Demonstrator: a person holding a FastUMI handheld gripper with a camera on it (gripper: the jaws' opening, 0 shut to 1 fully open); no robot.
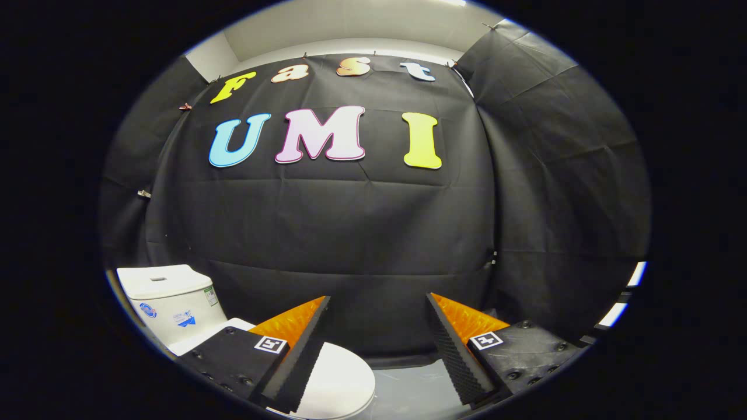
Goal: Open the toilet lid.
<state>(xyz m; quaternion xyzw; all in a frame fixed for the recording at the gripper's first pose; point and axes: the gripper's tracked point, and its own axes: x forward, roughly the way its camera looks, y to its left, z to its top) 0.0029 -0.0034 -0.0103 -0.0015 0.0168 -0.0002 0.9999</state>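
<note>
Toilet lid (341,382) closed, gripper (378,315) fingers spread apart, holding nothing

Fisheye camera rides the gripper (378,303), looking forward along its two spread fingers toward the black cloth booth wall (350,233), well beyond them. Held low, about level. White ceramic toilet with closed lid (341,382) sits close, beneath the left finger.
</note>
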